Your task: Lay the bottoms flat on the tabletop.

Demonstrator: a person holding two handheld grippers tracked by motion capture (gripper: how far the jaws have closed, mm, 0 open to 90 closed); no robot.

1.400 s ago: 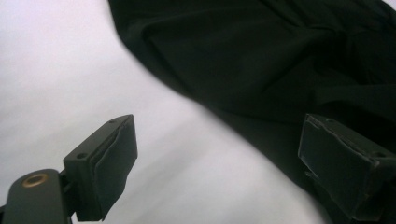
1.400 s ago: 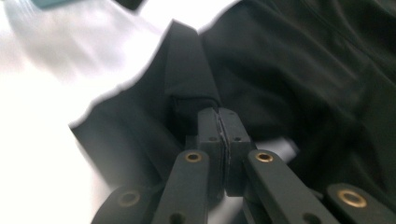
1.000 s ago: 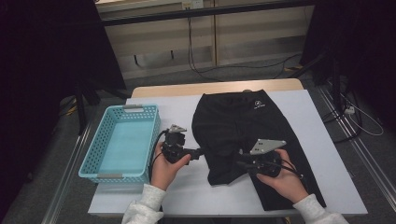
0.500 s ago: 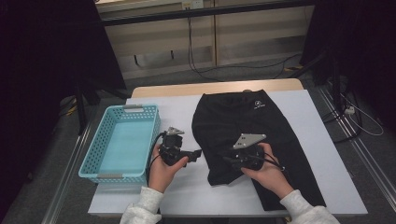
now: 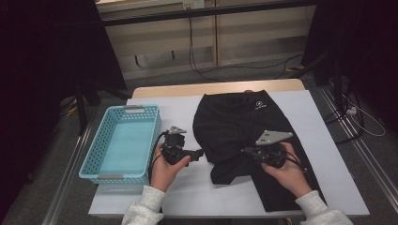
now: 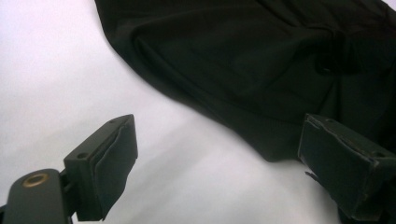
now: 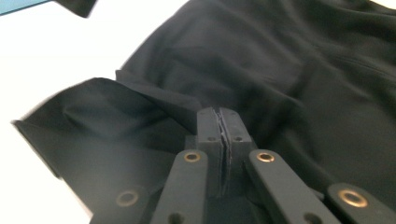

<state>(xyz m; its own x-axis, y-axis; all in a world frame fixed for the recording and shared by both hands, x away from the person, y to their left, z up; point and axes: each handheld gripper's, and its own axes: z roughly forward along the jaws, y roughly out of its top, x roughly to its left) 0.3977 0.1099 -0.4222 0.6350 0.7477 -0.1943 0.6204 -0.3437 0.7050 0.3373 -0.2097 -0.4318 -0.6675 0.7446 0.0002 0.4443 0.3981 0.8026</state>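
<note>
Smooth white table [image 5: 187, 197], soft creased black shorts [image 5: 234, 126] in shut right hand-held gripper [image 7: 219, 122]; left hand-held gripper [image 6: 215, 163] apart.

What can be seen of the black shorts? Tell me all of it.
The shorts are black, soft matte fabric with a small white logo near the waistband, which lies at the table's far edge. They lie mostly flat on the white top, right of the basket. One leg is folded over, its fabric creased. The right tongs are shut, seemingly pinching a fold. The left tongs stand open at the hem, not pressing it.
</note>
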